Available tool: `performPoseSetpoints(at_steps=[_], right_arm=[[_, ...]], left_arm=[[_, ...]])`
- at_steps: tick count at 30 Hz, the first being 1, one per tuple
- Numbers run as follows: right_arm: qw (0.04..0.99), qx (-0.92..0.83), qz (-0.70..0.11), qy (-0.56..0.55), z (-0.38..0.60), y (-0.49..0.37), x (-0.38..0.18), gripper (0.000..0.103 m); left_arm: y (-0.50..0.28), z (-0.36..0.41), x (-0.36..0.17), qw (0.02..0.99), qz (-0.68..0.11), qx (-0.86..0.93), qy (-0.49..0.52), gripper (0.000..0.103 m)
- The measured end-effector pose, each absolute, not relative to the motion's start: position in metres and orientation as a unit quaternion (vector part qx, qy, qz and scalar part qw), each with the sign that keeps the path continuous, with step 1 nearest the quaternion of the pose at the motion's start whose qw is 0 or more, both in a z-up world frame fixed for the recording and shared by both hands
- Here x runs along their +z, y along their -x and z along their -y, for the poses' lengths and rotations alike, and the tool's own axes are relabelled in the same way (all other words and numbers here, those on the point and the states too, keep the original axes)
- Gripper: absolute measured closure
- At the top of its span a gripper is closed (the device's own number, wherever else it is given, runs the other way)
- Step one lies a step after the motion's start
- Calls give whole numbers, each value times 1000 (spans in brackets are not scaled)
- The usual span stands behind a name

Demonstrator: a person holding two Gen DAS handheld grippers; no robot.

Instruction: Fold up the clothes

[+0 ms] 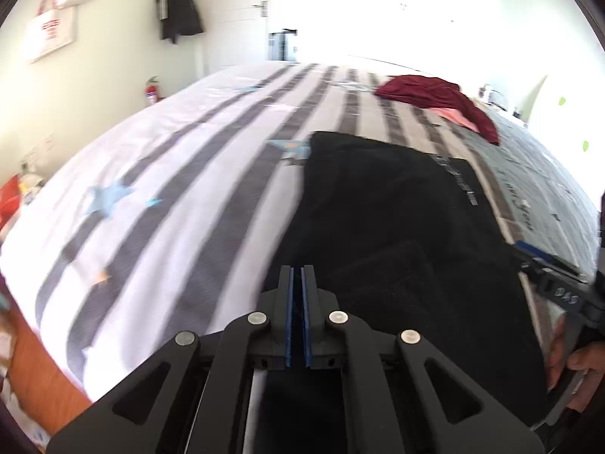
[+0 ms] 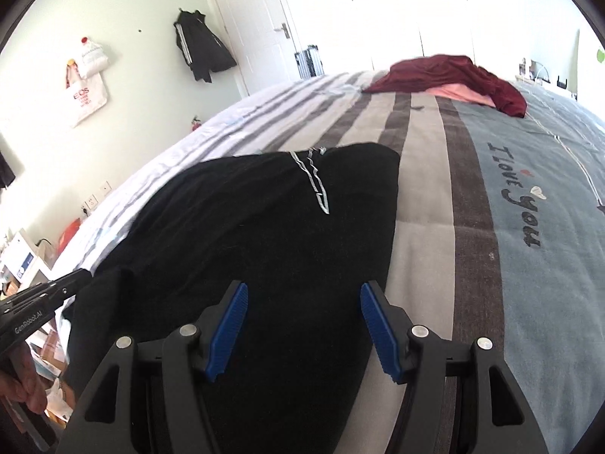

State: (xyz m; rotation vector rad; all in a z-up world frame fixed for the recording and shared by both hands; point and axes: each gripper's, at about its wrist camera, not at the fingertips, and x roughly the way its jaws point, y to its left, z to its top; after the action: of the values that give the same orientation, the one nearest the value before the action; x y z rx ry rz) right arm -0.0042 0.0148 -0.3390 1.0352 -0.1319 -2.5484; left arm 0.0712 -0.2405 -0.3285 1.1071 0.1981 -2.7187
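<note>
The black garment (image 2: 264,234) lies on the bed (image 2: 529,265), near its front edge, already doubled into a rough rectangle with a white printed logo facing up; further folds appear outstanding. A maroon garment (image 2: 446,75) over a pink one (image 2: 465,94) sits heaped and unfolded well beyond.

The left hand-held gripper (image 1: 297,276) has its blue pads together, seemingly clamped on the black garment's near edge. The right hand-held gripper (image 2: 302,325) hovers with ribbed blue pads apart, empty.

The black fabric is matte and soft; the quilt is striped.

Left gripper (image 1: 297,270) jaws closed together; right gripper (image 2: 304,295) jaws spread wide
</note>
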Motion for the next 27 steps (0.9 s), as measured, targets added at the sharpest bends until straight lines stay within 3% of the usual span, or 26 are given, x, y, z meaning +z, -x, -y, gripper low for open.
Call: performPoseSetpoints(at_steps=[5, 9, 11, 12, 13, 17, 18, 20, 21, 22, 23, 27], right_arm=[[177, -909, 51, -374, -15, -33, -310, 44], [190, -914, 25, -357, 3, -45, -292, 38], [196, -911, 17, -363, 13, -47, -294, 38], [198, -908, 19, -369, 18, -47, -298, 38], [200, -905, 20, -375, 22, -48, -301, 38], [192, -905, 15, -379, 29, -52, -311, 38], [190, -904, 18, -382, 29, -51, -313, 38], [181, -903, 30, -388, 24, -47, -317, 38], [179, -903, 33, -390, 22, -46, -318, 38], [177, -902, 35, -391, 20, -44, -319, 38], [175, -902, 38, -393, 17, -43, -320, 38], [168, -901, 41, -398, 8, -38, -324, 38]], left_arm=[[-119, 270, -291, 147, -123, -915, -355, 96], [-110, 251, -273, 88, -137, -923, -349, 77], [-99, 230, -274, 68, -131, -923, -357, 59], [-94, 219, -278, 66, -123, -922, -361, 41], [-88, 208, -283, 66, -114, -922, -365, 30], [-66, 185, -318, 68, -82, -908, -406, 29], [-61, 179, -327, 68, -75, -904, -416, 31], [-53, 173, -342, 72, -58, -895, -437, 49], [-52, 174, -347, 77, -49, -889, -448, 75], [-51, 174, -353, 82, -40, -884, -459, 95], [-55, 179, -354, 83, -40, -882, -462, 100], [-82, 205, -354, 100, -35, -878, -467, 103]])
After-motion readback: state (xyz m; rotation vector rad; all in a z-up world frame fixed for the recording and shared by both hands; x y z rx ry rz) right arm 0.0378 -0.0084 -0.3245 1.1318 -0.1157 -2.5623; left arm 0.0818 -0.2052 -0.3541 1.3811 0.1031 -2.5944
